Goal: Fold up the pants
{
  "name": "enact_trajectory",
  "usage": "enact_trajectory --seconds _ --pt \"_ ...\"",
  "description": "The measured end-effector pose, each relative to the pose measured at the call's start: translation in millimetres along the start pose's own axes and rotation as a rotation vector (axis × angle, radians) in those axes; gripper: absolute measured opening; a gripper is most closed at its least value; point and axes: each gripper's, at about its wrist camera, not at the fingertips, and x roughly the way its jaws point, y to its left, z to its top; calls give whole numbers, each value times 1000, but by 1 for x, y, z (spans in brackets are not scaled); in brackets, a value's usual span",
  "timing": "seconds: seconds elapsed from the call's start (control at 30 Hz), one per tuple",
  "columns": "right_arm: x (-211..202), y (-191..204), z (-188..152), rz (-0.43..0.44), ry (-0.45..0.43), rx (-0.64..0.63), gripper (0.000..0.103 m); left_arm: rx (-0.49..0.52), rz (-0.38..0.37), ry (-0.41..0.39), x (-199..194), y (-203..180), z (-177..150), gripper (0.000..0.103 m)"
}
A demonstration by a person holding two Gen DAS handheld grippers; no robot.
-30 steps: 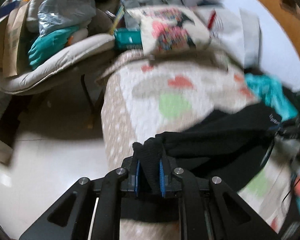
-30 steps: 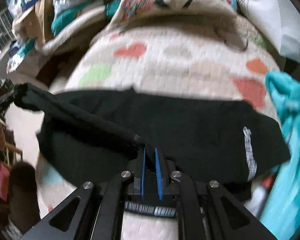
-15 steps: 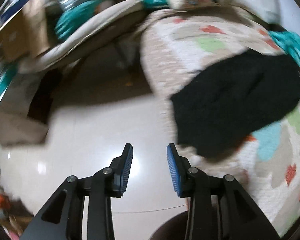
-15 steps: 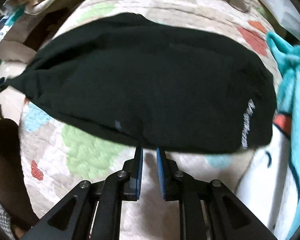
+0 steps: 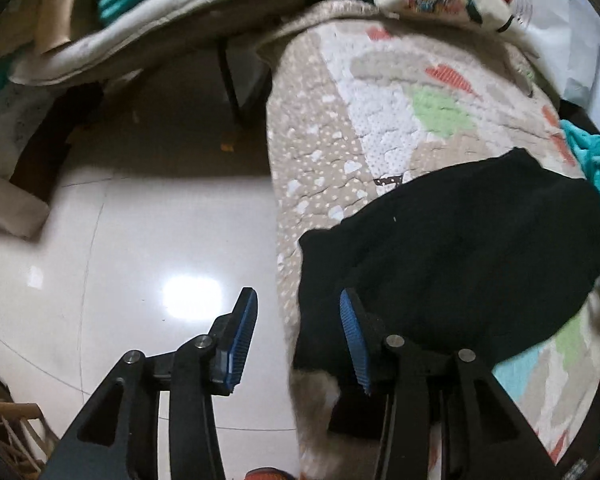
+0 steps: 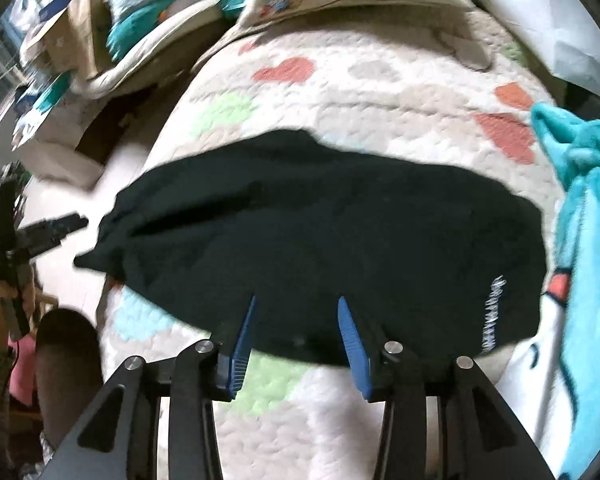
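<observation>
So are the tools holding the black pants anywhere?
No. Both the left tool and right tool have just opened; the black pants lie loose on the quilt.

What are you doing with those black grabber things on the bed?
A person is folding a pair of black fabric pants on a bed covered by a cream quilt with coloured hearts. The pants lie folded on the quilt, their left end at the bed's edge. Both grabbers have just been opening: the left gripper and the right gripper now stand open with nothing pinched, near the pants' edge. A turquoise cloth lies beside the pants.
</observation>
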Motion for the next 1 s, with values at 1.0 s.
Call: enact_trajectory --seconds 1.0 --pt "19 -147 -12 -269 32 379 29 350 421 -40 47 -86 22 29"
